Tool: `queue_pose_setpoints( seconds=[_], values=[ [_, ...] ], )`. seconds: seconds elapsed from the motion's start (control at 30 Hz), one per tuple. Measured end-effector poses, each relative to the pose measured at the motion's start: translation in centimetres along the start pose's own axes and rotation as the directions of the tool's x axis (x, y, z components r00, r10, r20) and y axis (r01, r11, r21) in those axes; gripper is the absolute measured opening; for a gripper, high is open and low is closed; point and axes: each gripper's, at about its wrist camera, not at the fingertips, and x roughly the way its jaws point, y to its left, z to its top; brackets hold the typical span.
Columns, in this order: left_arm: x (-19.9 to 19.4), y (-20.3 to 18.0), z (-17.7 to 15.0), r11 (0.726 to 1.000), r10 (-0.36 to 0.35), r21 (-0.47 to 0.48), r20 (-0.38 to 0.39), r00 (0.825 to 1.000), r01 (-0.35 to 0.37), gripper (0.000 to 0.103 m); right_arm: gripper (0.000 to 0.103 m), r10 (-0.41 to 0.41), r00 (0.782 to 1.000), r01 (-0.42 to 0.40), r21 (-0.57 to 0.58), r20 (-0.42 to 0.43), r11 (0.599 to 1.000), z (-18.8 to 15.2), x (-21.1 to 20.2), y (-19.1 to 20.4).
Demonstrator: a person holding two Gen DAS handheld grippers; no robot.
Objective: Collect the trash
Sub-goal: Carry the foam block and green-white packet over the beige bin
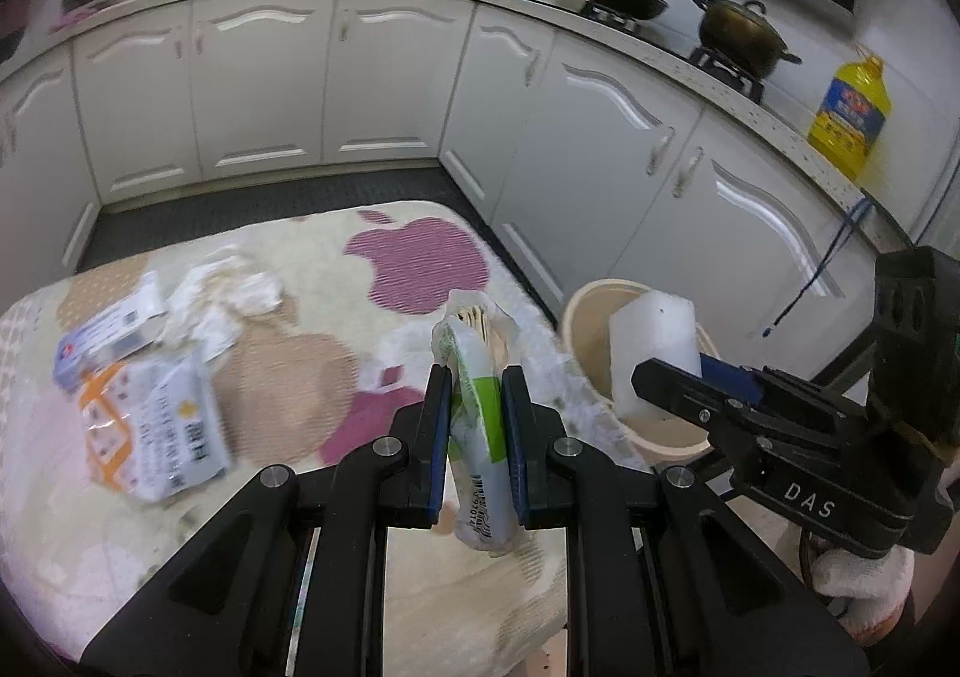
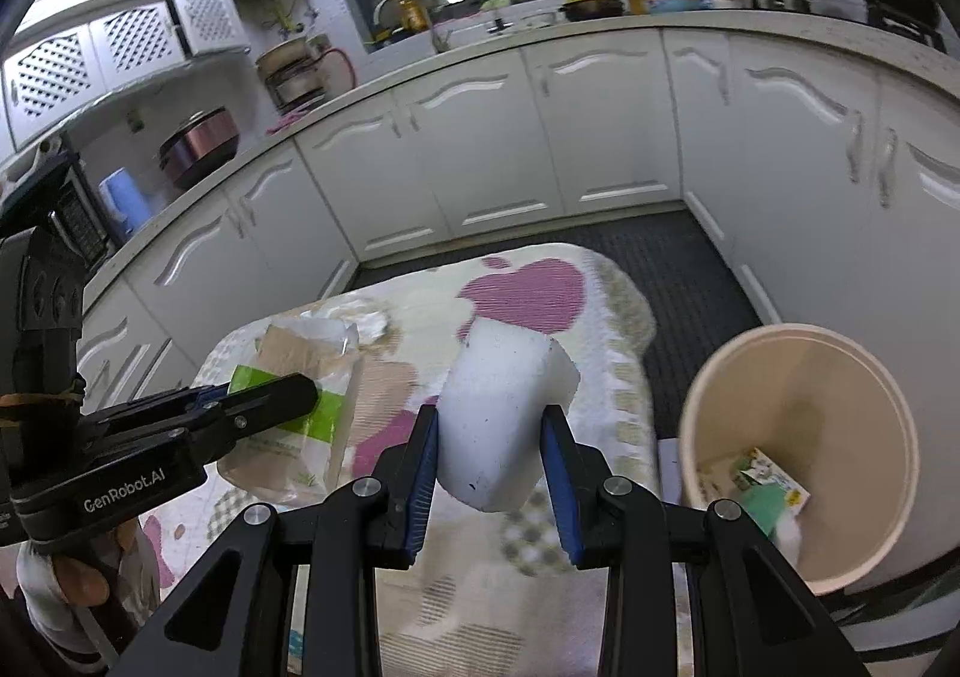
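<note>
The left gripper (image 1: 475,377) is clenched on a green-and-white plastic packet (image 1: 480,425), held upright above the near edge of the cloth-covered table (image 1: 288,371). To its right, the right gripper (image 2: 492,425) grasps a white foam block (image 2: 501,407) between its blue pads (image 2: 423,473), raised over the table's right side, just beside the beige trash bin (image 2: 888,437). A printed carton (image 2: 762,476) lies inside the bin. On the table's left part rest an orange-and-white wrapper (image 1: 156,425), a blue-and-white box (image 1: 102,335) and crumpled tissue (image 1: 222,299). White cabinets (image 1: 384,77) run behind, with a yellow oil bottle (image 1: 849,116) on the counter.
</note>
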Motion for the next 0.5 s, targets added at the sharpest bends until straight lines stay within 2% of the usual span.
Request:
queue_pose_setpoints(
  seconds=[0.27,0.5],
  values=[
    [3.1,-4.4,1.6,0.997,-0.059,0.045,-0.031,0.998,0.061,0.014,0.032,-0.067,0.998,0.066,0.064,0.010,0.996,-0.7,-1.9,-4.6],
    [7.2,-8.4,2.9,0.989,-0.122,0.071,-0.083,0.989,0.128,0.014,0.032,-0.133,0.991,0.132,0.142,0.002,0.981,-1.3,-3.0,-9.3]
  ],
)
